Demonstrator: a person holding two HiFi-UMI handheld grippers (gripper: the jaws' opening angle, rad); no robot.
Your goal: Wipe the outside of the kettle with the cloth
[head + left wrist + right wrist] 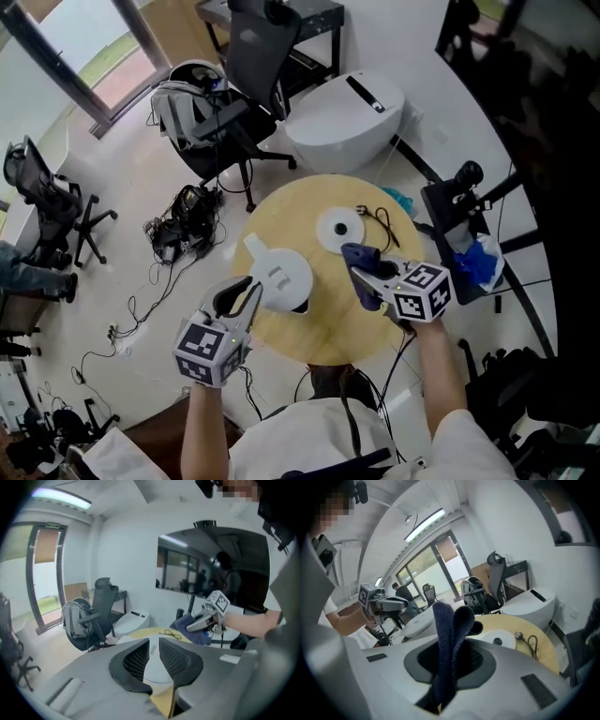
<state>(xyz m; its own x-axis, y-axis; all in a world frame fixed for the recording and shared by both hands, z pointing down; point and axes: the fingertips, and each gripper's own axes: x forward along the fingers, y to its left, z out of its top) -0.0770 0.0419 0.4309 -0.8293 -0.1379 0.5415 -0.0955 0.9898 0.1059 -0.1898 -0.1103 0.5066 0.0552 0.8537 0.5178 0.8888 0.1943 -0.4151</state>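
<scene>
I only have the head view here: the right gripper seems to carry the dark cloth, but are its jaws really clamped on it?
Observer: Yes. The right gripper view shows the right gripper shut on the cloth, a folded end standing up past the jaws.
Operator: Is the left one gripping the kettle?
Observer: The left gripper view shows the left gripper with jaws slightly apart and a white part of the kettle in the gap; whether they press it, I cannot tell.
</scene>
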